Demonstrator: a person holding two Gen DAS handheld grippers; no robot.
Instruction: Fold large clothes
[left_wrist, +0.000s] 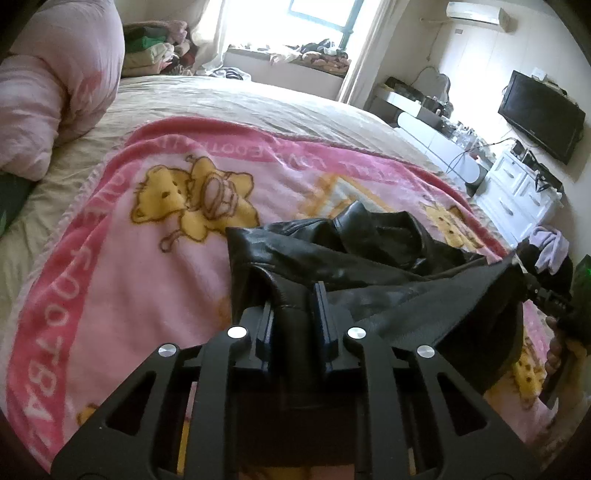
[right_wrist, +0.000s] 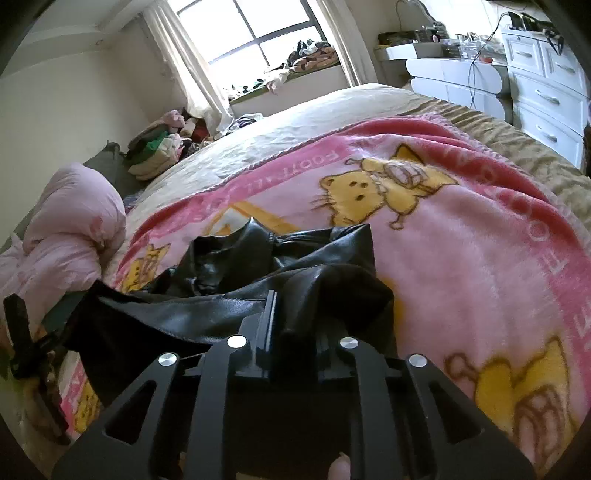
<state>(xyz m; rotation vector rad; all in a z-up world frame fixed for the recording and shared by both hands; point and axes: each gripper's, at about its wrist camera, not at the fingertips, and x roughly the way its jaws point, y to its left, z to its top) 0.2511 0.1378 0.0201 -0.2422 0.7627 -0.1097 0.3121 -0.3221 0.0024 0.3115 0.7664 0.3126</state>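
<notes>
I'm working in a home bedroom: a bed (left_wrist: 258, 99) under a pink cartoon blanket (left_wrist: 122, 236), white dresser (left_wrist: 517, 192), wall television (left_wrist: 541, 116), curtained window (right_wrist: 243, 33).

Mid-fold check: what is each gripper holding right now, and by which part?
Both hold the black leather garment by its near edge: left gripper pinches a bunched fold at one end, right gripper at the other.

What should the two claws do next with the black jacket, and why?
Probably lower it flat onto the pink blanket. The left claw and right claw each have a part of the black jacket between their fingers, and its far end already rests bunched there.
</notes>
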